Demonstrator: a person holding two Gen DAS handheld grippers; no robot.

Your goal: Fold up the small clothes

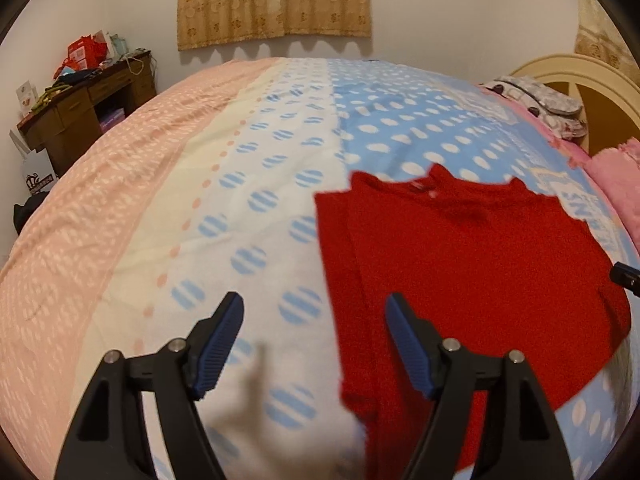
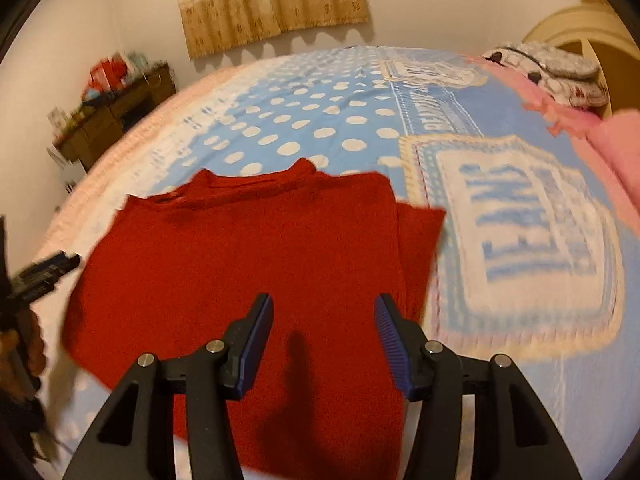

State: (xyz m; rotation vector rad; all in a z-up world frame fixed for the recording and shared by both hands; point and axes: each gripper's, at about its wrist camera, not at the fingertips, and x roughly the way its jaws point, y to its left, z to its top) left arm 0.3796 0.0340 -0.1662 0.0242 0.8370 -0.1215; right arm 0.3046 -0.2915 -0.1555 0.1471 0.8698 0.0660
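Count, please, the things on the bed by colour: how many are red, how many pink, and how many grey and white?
Red: 1, the sweater, lying flat on the quilt.
Pink: 1, the pink blanket at the right edge.
Grey and white: 1, the patterned pillow near the headboard.
Total: 3

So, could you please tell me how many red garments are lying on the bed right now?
1. The red garment lies flat on the polka-dot bedspread, directly ahead of both grippers. Others could lie outside the views, but none shows on the visible bed.
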